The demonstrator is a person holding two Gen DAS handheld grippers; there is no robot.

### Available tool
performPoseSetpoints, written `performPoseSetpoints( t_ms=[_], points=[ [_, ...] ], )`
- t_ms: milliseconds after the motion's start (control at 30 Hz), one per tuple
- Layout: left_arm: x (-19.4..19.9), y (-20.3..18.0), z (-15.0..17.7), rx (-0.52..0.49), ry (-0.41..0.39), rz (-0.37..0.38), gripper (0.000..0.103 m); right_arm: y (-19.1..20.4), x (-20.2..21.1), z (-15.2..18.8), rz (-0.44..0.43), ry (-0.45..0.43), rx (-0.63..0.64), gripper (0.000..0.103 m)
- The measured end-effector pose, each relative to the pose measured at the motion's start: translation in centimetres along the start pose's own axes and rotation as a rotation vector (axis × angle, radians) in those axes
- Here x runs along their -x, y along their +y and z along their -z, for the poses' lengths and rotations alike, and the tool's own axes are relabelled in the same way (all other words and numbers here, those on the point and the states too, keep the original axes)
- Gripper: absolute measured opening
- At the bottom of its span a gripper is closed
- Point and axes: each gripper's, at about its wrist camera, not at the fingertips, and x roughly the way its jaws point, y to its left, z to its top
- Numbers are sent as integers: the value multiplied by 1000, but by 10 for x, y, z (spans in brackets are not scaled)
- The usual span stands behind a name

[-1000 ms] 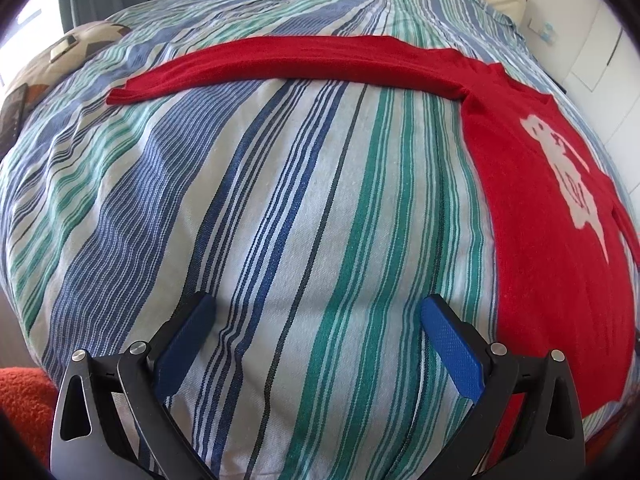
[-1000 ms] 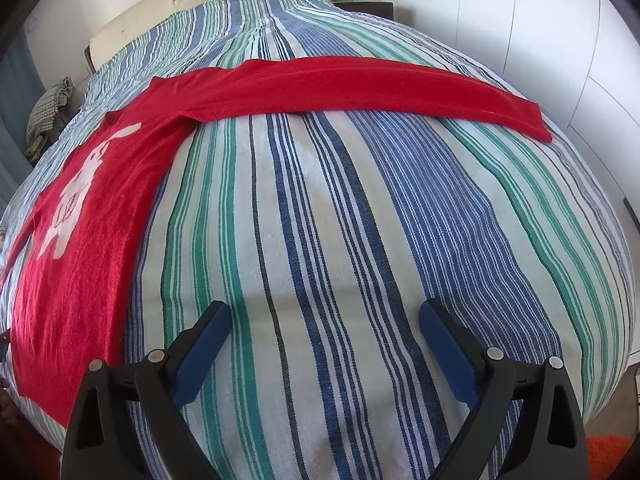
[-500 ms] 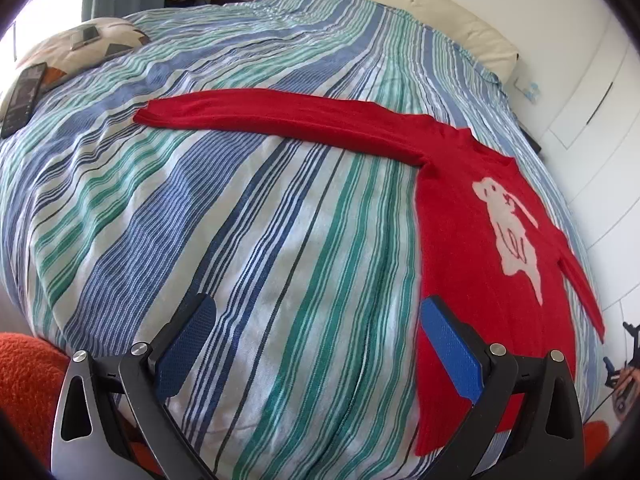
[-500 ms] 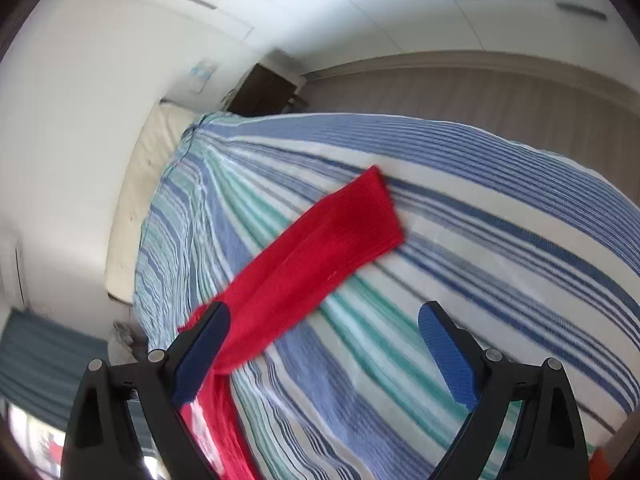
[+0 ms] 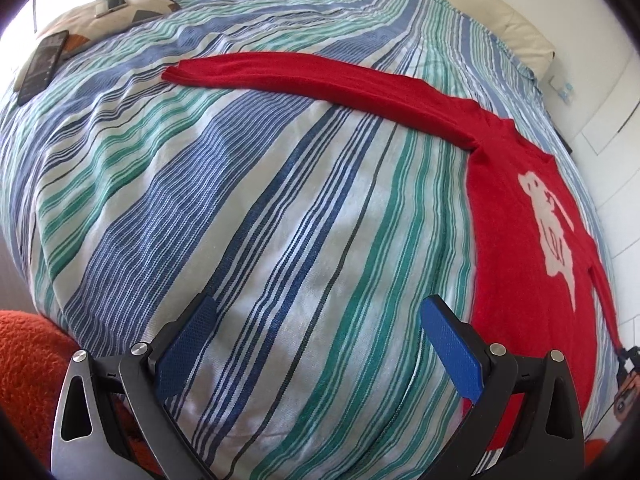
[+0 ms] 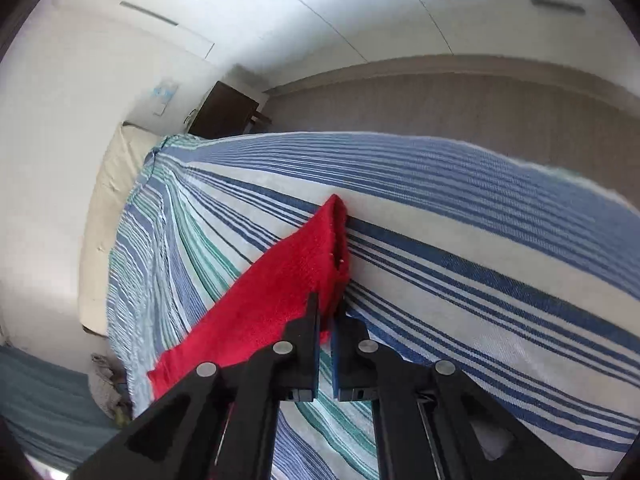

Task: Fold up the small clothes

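Note:
A small red sweater (image 5: 520,240) with a white animal print lies flat on the striped bedspread (image 5: 260,220), one long sleeve (image 5: 300,76) stretched out to the left. My left gripper (image 5: 316,344) is open and empty, hovering over the bedspread left of the sweater's body. In the right wrist view my right gripper (image 6: 326,316) is shut on the cuff end of the other red sleeve (image 6: 280,292), which lies across the bedspread (image 6: 480,260).
A phone (image 5: 40,66) and a patterned pillow (image 5: 120,8) lie at the bed's far left. An orange rug (image 5: 28,368) is on the floor lower left. A cream headboard (image 6: 108,208), a dark nightstand (image 6: 228,112) and white wardrobe doors stand around the bed.
My right gripper has gone to the sleeve end and closed on it; it was open half a second ago. My left gripper has stayed open and shifted little.

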Motion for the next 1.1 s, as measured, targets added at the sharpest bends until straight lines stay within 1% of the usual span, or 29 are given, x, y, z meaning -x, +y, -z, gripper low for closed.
performPoseSetpoints(
  t_ms=[67,133,200,300,400,500,567,600,633,667,700,733,800,867,967,1033,1100],
  points=[
    [-1,-1,0,-5,3,-2,102,35,11,1,32,-45,138,4],
    [-2,-3,0,-15,4,-3,102,79,23,5,11,-84,265,4],
    [-2,-4,0,-18,3,5,102,133,35,15,-54,-102,390,4],
    [-2,-3,-3,-7,1,23,102,228,43,48,-188,-83,587,4],
    [-2,0,-4,6,-1,33,102,312,38,102,-330,-3,749,4],
    [-2,4,-6,16,-5,39,102,382,22,172,-439,94,887,4],
    [-2,6,-6,20,-3,40,102,407,9,219,-490,168,965,5],
    [-2,6,-6,22,0,42,102,416,1,241,-503,228,999,13],
    [-2,7,-6,26,2,43,102,421,-11,258,-507,300,1016,22],
    [-2,7,-6,29,2,46,102,420,-17,270,-515,353,1017,47],
    [-2,8,-7,33,2,50,102,418,-21,275,-544,380,1003,58],
    [-2,8,-7,38,1,54,102,410,-18,276,-565,382,988,58],
    [-2,10,-7,46,2,62,102,401,-17,265,-567,379,944,58],
    [-2,10,-9,54,3,69,102,383,-18,233,-531,366,905,59],
    [-4,9,-10,56,1,66,102,347,-23,190,-419,321,858,63],
    [-5,7,-10,45,0,57,102,311,-26,166,-329,306,826,64],
    [-6,3,-9,28,-1,47,102,272,-31,153,-245,301,808,64]
  ],
)
